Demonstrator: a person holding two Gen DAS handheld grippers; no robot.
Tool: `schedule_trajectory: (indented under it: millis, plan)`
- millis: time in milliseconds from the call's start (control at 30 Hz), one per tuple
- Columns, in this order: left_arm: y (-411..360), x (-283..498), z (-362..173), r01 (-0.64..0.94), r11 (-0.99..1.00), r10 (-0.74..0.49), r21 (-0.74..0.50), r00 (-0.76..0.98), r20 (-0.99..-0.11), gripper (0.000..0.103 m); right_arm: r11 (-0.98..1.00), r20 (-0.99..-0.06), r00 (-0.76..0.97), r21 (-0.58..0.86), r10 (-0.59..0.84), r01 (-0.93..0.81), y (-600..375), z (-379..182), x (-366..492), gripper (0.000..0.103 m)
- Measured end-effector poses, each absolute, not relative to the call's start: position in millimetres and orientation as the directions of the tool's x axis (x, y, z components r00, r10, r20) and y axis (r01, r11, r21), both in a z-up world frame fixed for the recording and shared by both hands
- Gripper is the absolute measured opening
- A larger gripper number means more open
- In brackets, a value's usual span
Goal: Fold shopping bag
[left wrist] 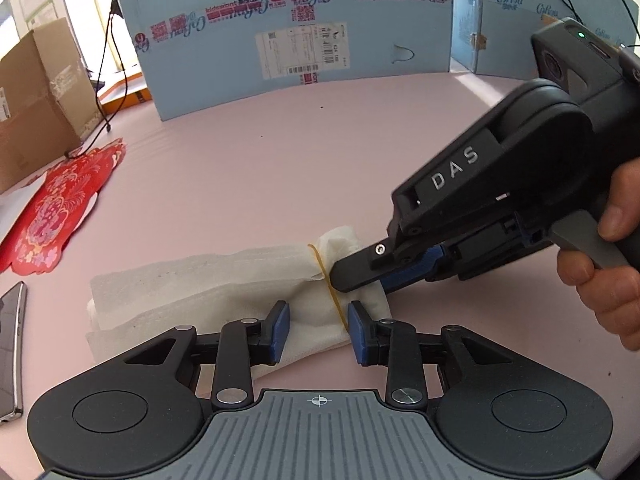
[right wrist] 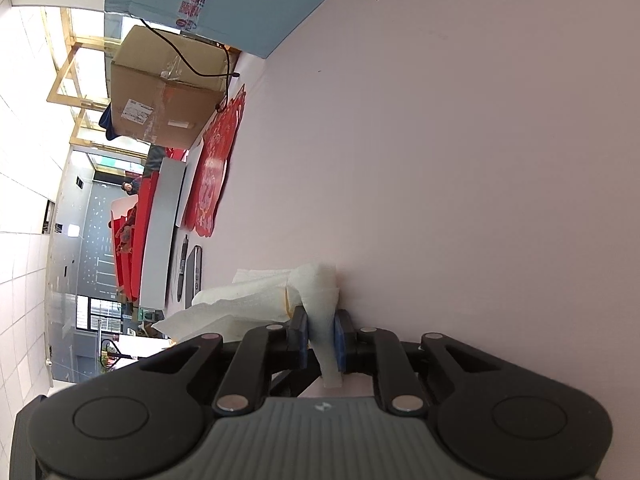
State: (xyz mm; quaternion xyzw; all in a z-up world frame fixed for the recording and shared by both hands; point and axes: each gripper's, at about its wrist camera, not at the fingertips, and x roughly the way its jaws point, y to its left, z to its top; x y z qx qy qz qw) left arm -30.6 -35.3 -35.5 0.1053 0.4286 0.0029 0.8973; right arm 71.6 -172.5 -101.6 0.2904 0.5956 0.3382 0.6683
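The white shopping bag (left wrist: pixel 224 292) lies folded into a long bundle on the pink table (left wrist: pixel 280 160), with a yellow rubber band (left wrist: pixel 326 280) around its right end. My left gripper (left wrist: pixel 319 330) is open just above the bundle's near edge, its blue pads either side of the band. My right gripper (left wrist: pixel 352 276) comes in from the right, turned on its side, and is shut on the bag's right end. In the right wrist view the bag (right wrist: pixel 256 300) is pinched between the blue pads of the right gripper (right wrist: pixel 320 340).
A blue cardboard box (left wrist: pixel 304 40) stands at the back of the table. A brown carton (left wrist: pixel 36 104) and a red paper decoration (left wrist: pixel 60 204) are at the left. A phone (left wrist: pixel 10 344) lies at the near left edge. A black cable (left wrist: pixel 116 80) hangs down.
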Motion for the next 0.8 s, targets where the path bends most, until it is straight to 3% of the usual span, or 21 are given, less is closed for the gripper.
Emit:
schedule_trajectory:
  millis: [133, 233, 500, 533, 567, 667, 800]
  plan:
    - [-49.2, -27.5, -42.9, 0.079, 0.922, 0.238, 0.379, 0.656, -0.716, 0.031, 0.606, -0.6, 0.083, 0.788, 0.795, -0.112, -172.9, -99.1, 59.5, 0.011]
    - [-53.7, -30.5, -51.1, 0.116, 0.869, 0.273, 0.48, 0.698, -0.662, 0.033, 0.605, -0.597, 0.097, 0.788, 0.796, -0.115, -173.9, -98.7, 52.8, 0.011]
    - [-16.6, -25.8, -47.9, -0.009, 0.875, 0.344, 0.484, 0.716, -0.608, 0.034, 0.64, -0.633, 0.108, 0.74, 0.766, -0.207, -169.3, -92.2, 46.2, 0.01]
    - [-12.8, -23.4, -47.6, -0.045, 0.858, 0.385, 0.512, 0.716, -0.583, 0.025, 0.647, -0.64, 0.11, 0.731, 0.76, -0.219, -168.5, -91.2, 45.7, 0.006]
    - [-9.0, -20.9, -47.3, -0.082, 0.839, 0.427, 0.538, 0.714, -0.556, 0.025, 0.652, -0.646, 0.111, 0.723, 0.755, -0.228, -168.2, -90.6, 45.3, 0.0]
    - [22.0, -14.8, -41.7, -0.092, 0.878, 0.388, 0.469, 0.71, -0.588, 0.026, 0.644, -0.638, 0.104, 0.734, 0.763, -0.217, -172.3, -92.4, 47.5, 0.0]
    - [24.5, -24.3, -31.6, -0.067, 0.883, 0.356, 0.464, 0.739, -0.571, 0.028, 0.596, -0.585, 0.125, 0.762, 0.801, -0.253, -175.3, -79.0, 50.4, 0.016]
